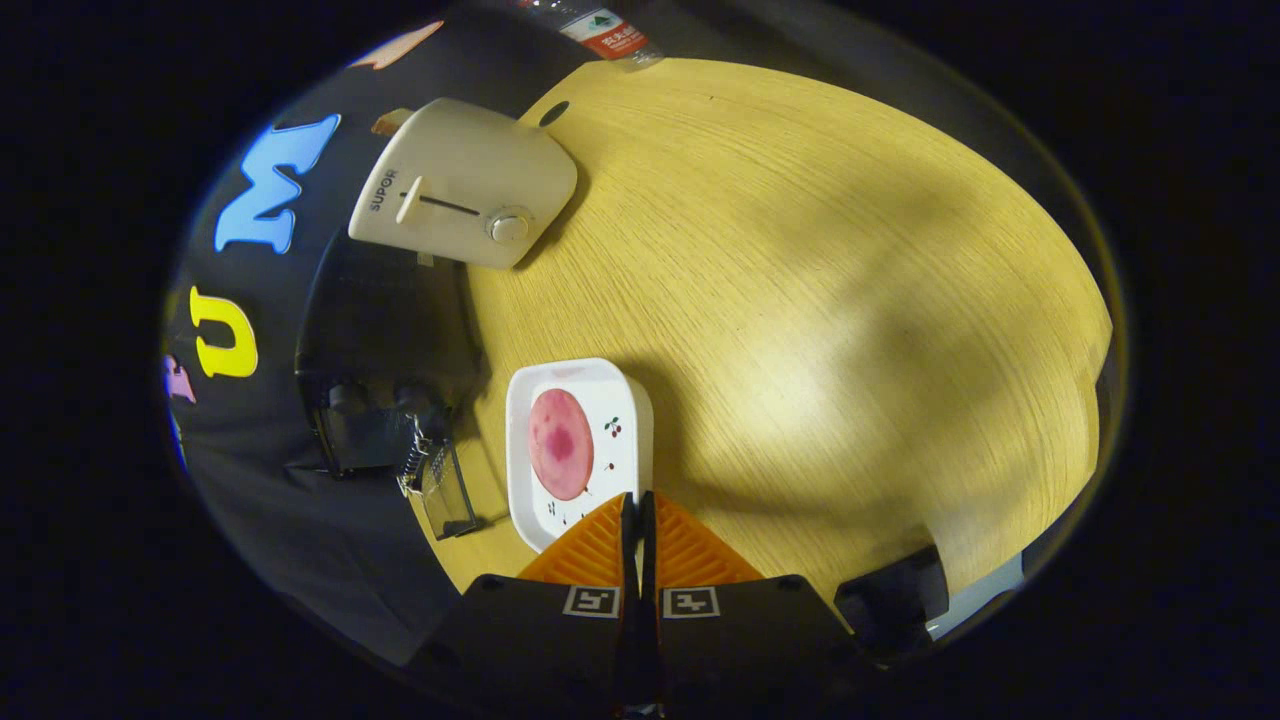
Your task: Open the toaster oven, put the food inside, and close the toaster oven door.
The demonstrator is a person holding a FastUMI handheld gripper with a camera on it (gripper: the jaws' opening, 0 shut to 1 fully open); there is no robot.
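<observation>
A black toaster oven (pixel 385 345) stands at the table's left side, and its glass door (pixel 445 492) hangs open, folded down toward me. Beside it lies a white square plate (pixel 625 400) with a round pink slice of food (pixel 560 443) on it. My gripper (pixel 637 498) is shut, its two fingers pressed together with nothing between them. The fingertips hover over the plate's near rim, just short of the food slice.
A cream pop-up toaster (pixel 465 190) with a lever and a knob stands beyond the oven. A plastic water bottle (pixel 605 30) lies at the far edge of the wooden table (pixel 850 300). A dark object (pixel 895 590) sits at the near right edge.
</observation>
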